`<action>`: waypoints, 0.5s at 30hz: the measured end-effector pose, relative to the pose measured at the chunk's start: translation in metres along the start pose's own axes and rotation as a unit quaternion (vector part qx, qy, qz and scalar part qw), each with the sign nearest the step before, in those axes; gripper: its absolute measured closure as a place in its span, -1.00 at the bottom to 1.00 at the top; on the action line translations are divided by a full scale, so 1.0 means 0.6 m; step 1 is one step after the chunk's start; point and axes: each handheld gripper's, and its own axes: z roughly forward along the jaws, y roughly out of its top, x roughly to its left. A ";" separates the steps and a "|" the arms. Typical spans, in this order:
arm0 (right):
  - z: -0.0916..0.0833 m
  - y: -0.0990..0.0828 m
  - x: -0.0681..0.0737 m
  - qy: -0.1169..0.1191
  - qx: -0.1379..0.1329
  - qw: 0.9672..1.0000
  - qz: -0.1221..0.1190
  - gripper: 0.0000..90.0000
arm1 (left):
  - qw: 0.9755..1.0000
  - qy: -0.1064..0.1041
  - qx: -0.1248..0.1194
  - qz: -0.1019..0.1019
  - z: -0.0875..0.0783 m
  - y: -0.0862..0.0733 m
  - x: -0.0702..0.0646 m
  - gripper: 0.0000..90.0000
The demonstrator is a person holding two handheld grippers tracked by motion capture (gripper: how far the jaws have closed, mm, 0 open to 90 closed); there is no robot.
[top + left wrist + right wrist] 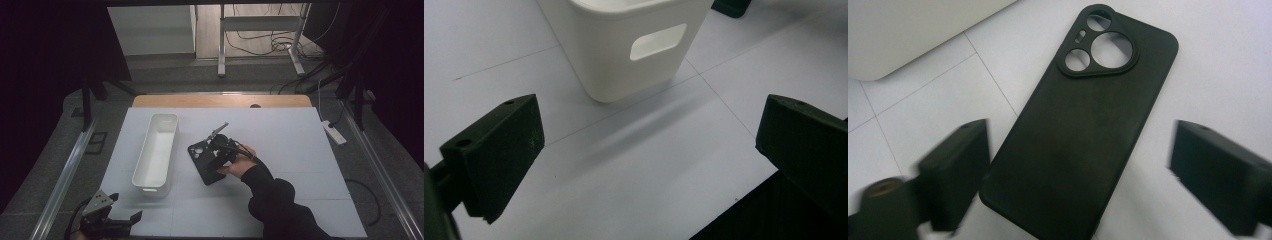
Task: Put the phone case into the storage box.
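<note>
At the table's near left corner the left gripper (pixel 131 218) rests with jaws spread and empty, well apart from the work. Toward the middle, the right gripper (pixel 1078 170) straddles the near end of the black phone case (pixel 1083 135), jaws wide, pads not yet touching. The case's long axis runs away from it, just right of the white bin (pixel 156 150)

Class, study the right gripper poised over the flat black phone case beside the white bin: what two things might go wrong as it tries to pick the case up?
1. The flat black phone case lies flush on the white table surface, so the right gripper, its open jaws straddling it, may slide off its thin edges.
2. The long white plastic bin sits close beside it; a nudged case could skid against it.
</note>
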 end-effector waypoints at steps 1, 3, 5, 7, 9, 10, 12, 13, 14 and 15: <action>0.000 0.001 0.001 -0.005 0.001 1.000 -0.002 -0.40 | 1.000 0.000 0.000 0.000 0.000 0.000 0.000 -1.00; 0.000 0.002 0.002 -0.003 0.004 1.000 -0.005 -0.11 | 1.000 -0.001 0.000 0.000 0.000 0.000 0.000 -1.00; -0.001 0.003 0.003 -0.009 0.001 1.000 -0.005 0.17 | 1.000 -0.002 0.000 0.000 0.000 0.000 0.001 -1.00; -0.003 0.004 0.004 -0.008 -0.001 1.000 -0.009 0.52 | 1.000 -0.002 0.000 -0.001 0.000 0.000 0.001 -1.00; -0.003 0.005 0.003 -0.001 0.001 1.000 -0.014 0.80 | 1.000 -0.002 0.000 -0.001 0.000 0.000 0.001 -1.00; -0.003 0.006 0.004 0.005 0.001 1.000 -0.017 0.94 | 1.000 -0.003 0.000 -0.001 0.000 0.000 0.001 -1.00; -0.001 0.007 0.007 0.015 0.003 1.000 -0.020 1.00 | 1.000 -0.003 0.000 0.000 -0.001 0.000 0.001 -1.00; -0.001 0.007 0.007 0.015 0.003 1.000 -0.020 1.00 | 1.000 -0.003 0.000 0.000 -0.001 0.000 0.001 -1.00; 0.001 0.007 0.009 0.018 0.006 1.000 -0.023 1.00 | 1.000 -0.003 0.000 0.000 -0.001 0.000 0.001 -1.00; 0.005 0.007 0.013 0.019 0.008 0.999 -0.029 1.00 | 1.000 -0.003 -0.001 0.000 -0.001 0.000 0.001 -1.00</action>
